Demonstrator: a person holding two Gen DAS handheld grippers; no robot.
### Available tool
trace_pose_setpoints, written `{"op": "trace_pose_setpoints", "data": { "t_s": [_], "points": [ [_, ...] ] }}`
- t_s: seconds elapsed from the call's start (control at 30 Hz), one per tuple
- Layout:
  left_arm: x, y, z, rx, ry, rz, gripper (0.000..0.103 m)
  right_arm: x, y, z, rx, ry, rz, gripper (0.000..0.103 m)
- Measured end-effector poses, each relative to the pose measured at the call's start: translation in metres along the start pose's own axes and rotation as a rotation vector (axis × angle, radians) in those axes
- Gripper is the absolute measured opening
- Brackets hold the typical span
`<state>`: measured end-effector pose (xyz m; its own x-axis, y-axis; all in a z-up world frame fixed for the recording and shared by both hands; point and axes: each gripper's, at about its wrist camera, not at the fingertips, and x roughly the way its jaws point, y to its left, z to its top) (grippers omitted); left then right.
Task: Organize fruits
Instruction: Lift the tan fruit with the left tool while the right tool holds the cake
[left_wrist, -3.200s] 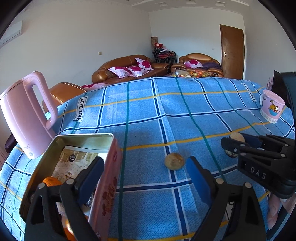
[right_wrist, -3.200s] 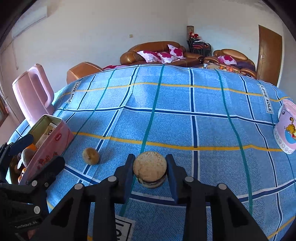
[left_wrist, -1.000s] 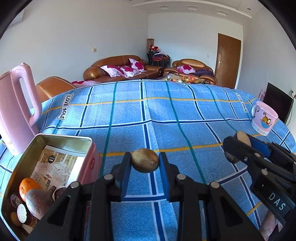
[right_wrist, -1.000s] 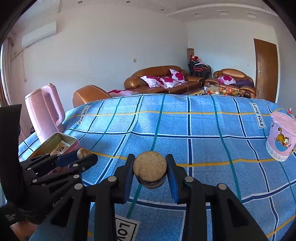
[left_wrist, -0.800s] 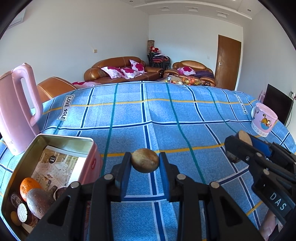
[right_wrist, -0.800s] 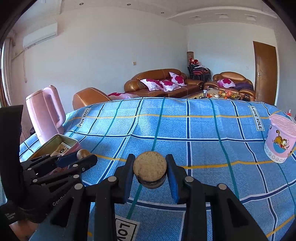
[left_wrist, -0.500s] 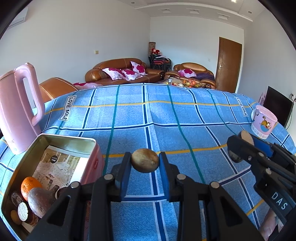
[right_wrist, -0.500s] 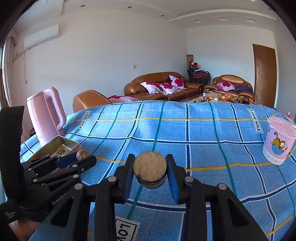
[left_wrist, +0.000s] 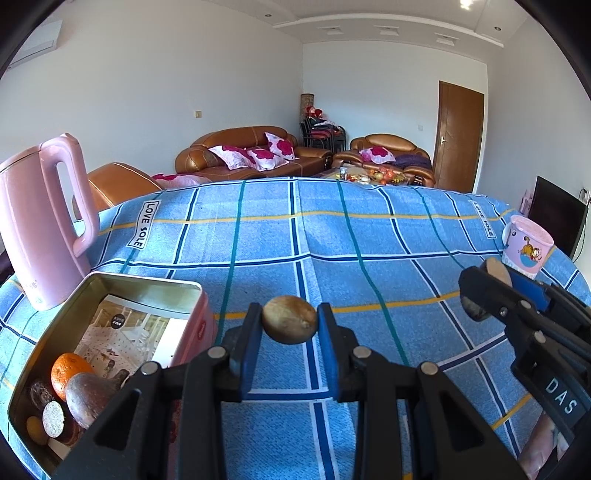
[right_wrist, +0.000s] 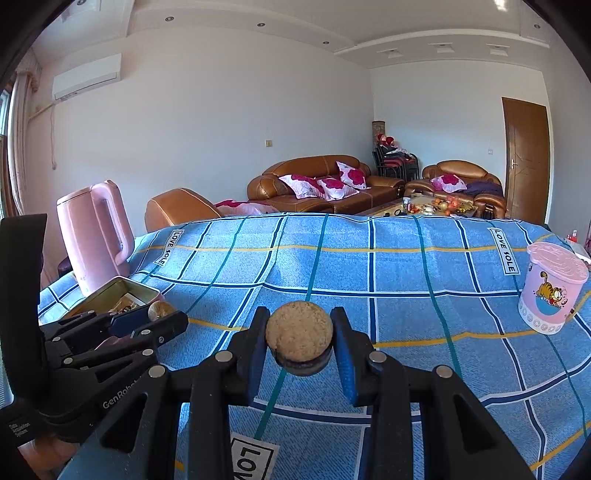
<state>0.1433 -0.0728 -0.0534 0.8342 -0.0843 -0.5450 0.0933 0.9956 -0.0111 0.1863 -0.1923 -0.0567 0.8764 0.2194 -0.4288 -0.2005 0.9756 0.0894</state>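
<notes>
**Two fruits held above the cloth, tin to the left of both**

Left wrist view. The left gripper (left_wrist: 290, 325) is closed on a small brown fruit (left_wrist: 290, 319), pinched between its two blue pads and carried clear of the blue checked cloth (left_wrist: 369, 236). The fruit's long axis runs across the gap, from pad to pad. The open tin (left_wrist: 110, 291) sits near the left edge of the cloth, just left of and below this gripper; its pink side wall is close beside the left finger. Inside, at the near end, lie an orange (left_wrist: 68, 371), a large dark fruit (left_wrist: 92, 393) and some smaller pieces; the far end shows only a printed sheet. A pink kettle (left_wrist: 44, 221) stands behind the tin. The right gripper (left_wrist: 487, 291) enters from the right edge, well apart from the tin.

Right wrist view. The right gripper (right_wrist: 299, 343) is closed on a round, cut fruit (right_wrist: 299, 341), its pale cut face turned toward the camera, dark skin below. The tin (right_wrist: 114, 293) lies far to the left, beyond the left gripper (right_wrist: 159, 314), which stands between. A pink cup (right_wrist: 552, 288) is near the right edge.

Judgement: the left gripper is the nearer one, needing only a short move leftward and down; the right must cross over, probably after it.
</notes>
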Motion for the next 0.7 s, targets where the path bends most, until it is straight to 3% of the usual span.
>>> {"op": "trace_pose_setpoints", "data": {
  "t_s": [0.7],
  "points": [
    [-0.013, 0.002, -0.002, -0.01, -0.058, 0.028, 0.032, -0.013, 0.008, -0.002, -0.042, -0.073, -0.011, 0.036]
  ]
}}
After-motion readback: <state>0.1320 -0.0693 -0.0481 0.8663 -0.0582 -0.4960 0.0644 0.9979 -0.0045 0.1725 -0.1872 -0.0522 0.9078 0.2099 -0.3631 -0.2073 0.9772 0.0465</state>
